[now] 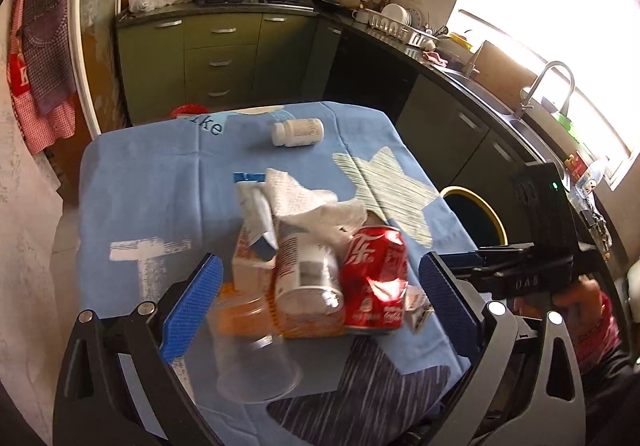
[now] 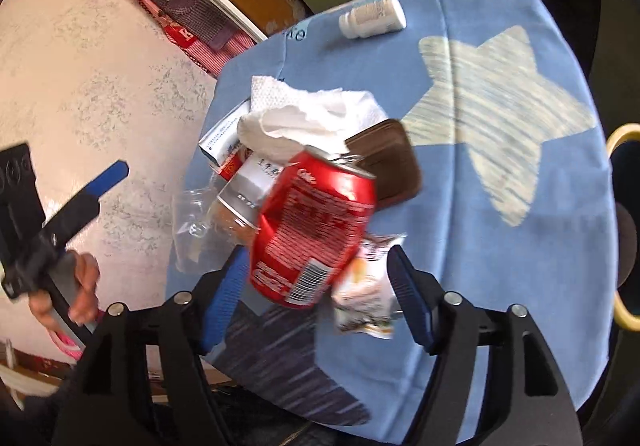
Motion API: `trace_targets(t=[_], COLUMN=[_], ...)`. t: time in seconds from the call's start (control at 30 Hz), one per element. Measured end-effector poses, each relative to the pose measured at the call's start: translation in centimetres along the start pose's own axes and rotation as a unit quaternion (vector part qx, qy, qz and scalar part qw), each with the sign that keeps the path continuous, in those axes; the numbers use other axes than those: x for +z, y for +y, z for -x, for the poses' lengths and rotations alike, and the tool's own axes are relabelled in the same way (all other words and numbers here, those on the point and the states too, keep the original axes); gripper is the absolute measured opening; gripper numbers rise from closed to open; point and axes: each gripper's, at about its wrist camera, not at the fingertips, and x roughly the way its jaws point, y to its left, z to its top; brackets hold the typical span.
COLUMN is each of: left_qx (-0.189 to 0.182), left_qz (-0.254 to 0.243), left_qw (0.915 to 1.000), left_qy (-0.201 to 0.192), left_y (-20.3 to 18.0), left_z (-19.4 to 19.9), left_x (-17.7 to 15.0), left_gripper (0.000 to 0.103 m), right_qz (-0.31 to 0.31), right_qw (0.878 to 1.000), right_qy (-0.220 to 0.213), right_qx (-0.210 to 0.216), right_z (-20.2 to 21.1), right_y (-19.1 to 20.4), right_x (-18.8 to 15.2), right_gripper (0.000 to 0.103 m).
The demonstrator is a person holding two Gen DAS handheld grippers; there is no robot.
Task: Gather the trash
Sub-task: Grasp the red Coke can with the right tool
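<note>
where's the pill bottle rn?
The pill bottle lies on its side at the far end of the blue tablecloth, apart from the trash pile, beyond the paper towel; both views show it.

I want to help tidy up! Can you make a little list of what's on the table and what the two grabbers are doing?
pile: red can, tissue, clear cup, boxes, snack wrapper
lying apart: white bottle, on its side at the far end
table: blue cloth with star print
bin: yellow-rimmed, beside the table
left gripper: jaws open around the pile, holding nothing
right gripper: jaws open by the can, holding nothing
</note>
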Motion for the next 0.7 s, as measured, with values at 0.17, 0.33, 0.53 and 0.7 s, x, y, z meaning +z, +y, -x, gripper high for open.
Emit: trace_targets(t=[0.17, 0.33, 0.53, 0.7], left_qx=[0.014, 0.013, 0.003, 0.002], left_qz=[-0.018, -0.032, -0.031, -0.025], left_qw=[0.9996, 0.9991, 0.999, 0.9991], left_qy=[-0.017, -0.023, -0.03, -0.035], left_y=[1.0, 1.3, 2.1, 2.7], left_z=[1.3, 1.8, 2.6, 3.1], left_x=[-1.4, -2.0, -3.0, -3.5], left_gripper=[0.097, 0.097, 0.097, 0.098], right_qz=[-0.047, -0.073, -0.108, -0.128], right_qw=[0.998, 0.995, 0.986, 0.983], right_qy=[0.024, 0.026, 0.058, 0.079], right_qx=[-0.025, -0.067, -0.112, -0.109], right_z=[-1.6, -2.0, -4.0, -5.5], right_y=[1.3, 2.3, 2.1, 1.6], right_x=[0.8, 1.7, 2.2, 2.1], right_gripper=[0.068, 0.068, 0.069, 0.07])
